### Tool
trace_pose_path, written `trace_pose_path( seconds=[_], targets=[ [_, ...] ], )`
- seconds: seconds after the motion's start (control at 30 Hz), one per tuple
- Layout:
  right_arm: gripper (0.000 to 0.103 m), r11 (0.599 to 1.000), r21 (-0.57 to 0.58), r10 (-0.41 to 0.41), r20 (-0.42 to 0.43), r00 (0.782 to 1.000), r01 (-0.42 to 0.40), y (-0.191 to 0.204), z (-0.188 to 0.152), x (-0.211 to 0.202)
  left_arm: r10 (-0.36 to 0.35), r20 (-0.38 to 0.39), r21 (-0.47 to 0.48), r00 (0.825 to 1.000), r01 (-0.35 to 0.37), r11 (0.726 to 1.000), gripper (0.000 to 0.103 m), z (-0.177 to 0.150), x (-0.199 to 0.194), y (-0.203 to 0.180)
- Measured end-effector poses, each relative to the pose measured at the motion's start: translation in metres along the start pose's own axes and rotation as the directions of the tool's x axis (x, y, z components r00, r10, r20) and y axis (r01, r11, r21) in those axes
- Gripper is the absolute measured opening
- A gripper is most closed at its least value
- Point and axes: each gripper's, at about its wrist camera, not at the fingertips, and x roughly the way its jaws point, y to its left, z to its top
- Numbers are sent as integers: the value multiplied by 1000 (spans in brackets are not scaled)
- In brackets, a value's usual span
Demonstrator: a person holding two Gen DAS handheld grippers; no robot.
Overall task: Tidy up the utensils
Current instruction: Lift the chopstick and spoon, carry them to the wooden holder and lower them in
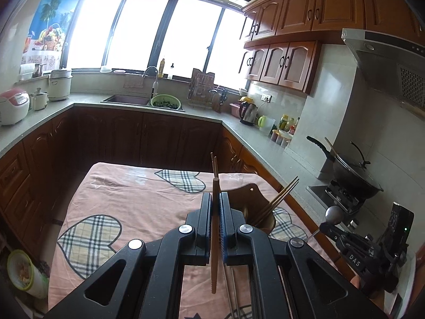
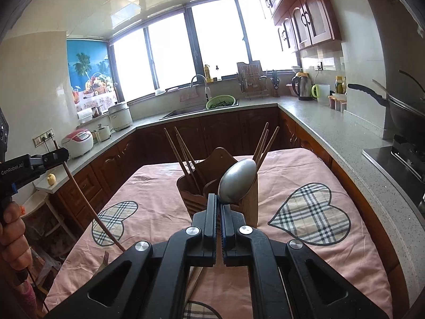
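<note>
Left gripper (image 1: pixel 215 199) clamps chopstick (image 1: pixel 214 239) — right gripper (image 2: pixel 218 202) clamps spoon (image 2: pixel 237 180).

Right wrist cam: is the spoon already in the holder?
No. The metal spoon is clamped in the right gripper, raised in front of the wooden utensil holder.

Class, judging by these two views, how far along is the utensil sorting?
Done: chopsticks already stand in the wooden holder. In hand: the left gripper clamps a chopstick; the right gripper clamps a spoon. Left: a fork lies on the tablecloth.
</note>
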Motion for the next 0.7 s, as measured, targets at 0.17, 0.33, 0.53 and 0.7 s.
trace_pose_path(
  seconds=[0.17,0.33,0.53,0.7],
  targets=[
    [2,999,-25,-23,37,999,24,-3,17,6,-15,36,6,999,14,1000,4,14,15,-3],
    [2,998,-46,-47,74,996,51,-6,37,14,-27,78,7,997,27,1000,4,33,37,-4],
    [2,993,-88,-72,114,991,83,-6,57,26,-33,119,15,992,32,999,4,50,75,-11],
    [2,988,-115,-89,129,988,104,-5,67,41,-24,116,19,993,21,1000,4,56,119,-17]
  ],
)
